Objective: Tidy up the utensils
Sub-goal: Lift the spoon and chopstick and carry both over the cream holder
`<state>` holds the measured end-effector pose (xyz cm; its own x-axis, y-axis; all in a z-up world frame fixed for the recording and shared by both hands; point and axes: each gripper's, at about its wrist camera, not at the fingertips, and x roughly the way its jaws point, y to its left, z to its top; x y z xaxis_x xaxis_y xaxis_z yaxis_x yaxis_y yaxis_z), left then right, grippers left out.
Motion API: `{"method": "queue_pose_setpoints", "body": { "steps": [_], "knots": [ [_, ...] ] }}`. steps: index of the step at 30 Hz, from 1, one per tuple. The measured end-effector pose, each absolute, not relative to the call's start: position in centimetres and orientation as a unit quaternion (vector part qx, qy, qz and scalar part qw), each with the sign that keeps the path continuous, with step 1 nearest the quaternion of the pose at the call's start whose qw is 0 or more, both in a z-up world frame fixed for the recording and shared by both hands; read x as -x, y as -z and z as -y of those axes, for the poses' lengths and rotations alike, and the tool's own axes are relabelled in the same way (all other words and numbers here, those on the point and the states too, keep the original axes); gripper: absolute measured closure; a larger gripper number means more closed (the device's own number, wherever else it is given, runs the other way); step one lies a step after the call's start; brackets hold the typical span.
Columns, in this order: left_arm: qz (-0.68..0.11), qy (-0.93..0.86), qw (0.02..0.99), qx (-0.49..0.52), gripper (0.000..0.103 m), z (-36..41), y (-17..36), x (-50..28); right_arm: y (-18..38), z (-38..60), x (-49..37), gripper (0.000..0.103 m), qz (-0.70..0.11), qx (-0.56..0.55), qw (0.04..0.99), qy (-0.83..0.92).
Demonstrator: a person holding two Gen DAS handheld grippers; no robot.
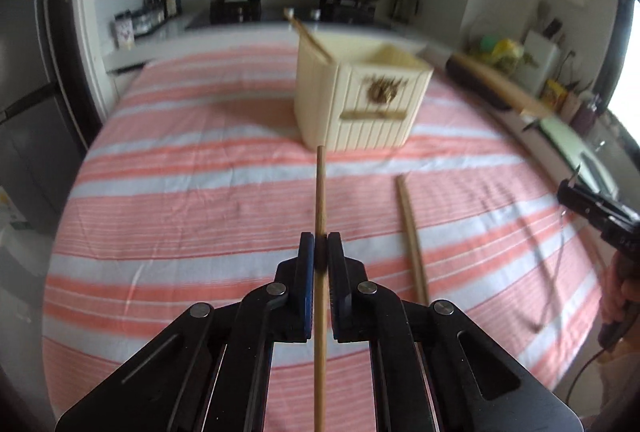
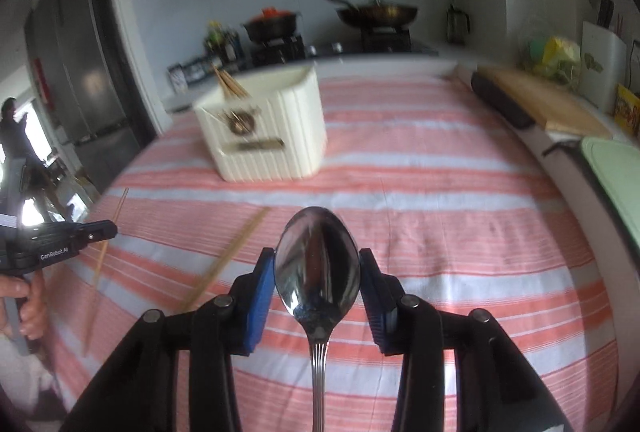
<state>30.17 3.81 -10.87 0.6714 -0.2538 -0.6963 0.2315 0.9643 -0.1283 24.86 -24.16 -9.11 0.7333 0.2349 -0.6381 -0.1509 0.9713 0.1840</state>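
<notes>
Left claw (image 1: pixel 320 250) pinching chopstick (image 1: pixel 320 192), pointing toward holder (image 1: pixel 360 100) at upper centre. Right claw (image 2: pixel 318 272) gripping spoon (image 2: pixel 318 260) by its bowl. Risking spoon slipping from smooth curved metal; chopstick pivoting, missing holder's opening.

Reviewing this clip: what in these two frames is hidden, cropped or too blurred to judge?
- Left wrist view: the chopstick in the left gripper runs off the bottom edge, so its rear end is unseen.
- Right wrist view: the spoon handle is cut by the bottom edge; the right gripper jaws flank the bowl, contact unclear.
- Both views: the cream holder interior is hidden by its walls; its emblem is blurred.
</notes>
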Motion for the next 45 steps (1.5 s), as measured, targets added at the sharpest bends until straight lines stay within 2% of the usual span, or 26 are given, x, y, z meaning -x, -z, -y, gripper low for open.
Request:
{"method": "queue_pose_setpoints", "body": {
  "steps": [10,19,25,32,36,40,45],
  "knots": [
    [-0.312,0.154,0.936,0.059,0.098,-5.4,6.0,-26.1,5.0,23.5,-20.3,0.062,-0.286,-0.053,0.951,-0.107],
    [-0.31,0.149,0.936,0.072,0.098,-6.5,5.3,-27.2,2.4,22.8,-21.2,0.062,-0.271,-0.042,0.955,-0.117],
    [-0.307,0.159,0.935,0.073,0.098,-6.9,2.5,-29.5,-0.5,22.6,-25.0,0.062,-0.275,-0.029,0.952,-0.134],
    [-0.236,0.158,0.956,0.075,0.098,-6.8,-5.9,-34.6,-5.8,22.2,-32.2,0.062,-0.245,-0.02,0.959,-0.142],
    [-0.201,0.148,0.966,0.073,0.098,-5.4,-8.5,-38.9,-8.5,21.6,-37.1,0.062,-0.216,-0.037,0.965,-0.146],
    [-0.2,0.133,0.968,0.065,0.098,-3.7,-7.8,-43.7,-9.5,20.2,-41.4,0.062,-0.185,-0.04,0.97,-0.153],
    [-0.273,0.13,0.951,0.064,0.098,-1.8,-2.5,-49.9,-6.5,18.1,-46.2,0.062,-0.204,-0.02,0.966,-0.158]
  ]
}}
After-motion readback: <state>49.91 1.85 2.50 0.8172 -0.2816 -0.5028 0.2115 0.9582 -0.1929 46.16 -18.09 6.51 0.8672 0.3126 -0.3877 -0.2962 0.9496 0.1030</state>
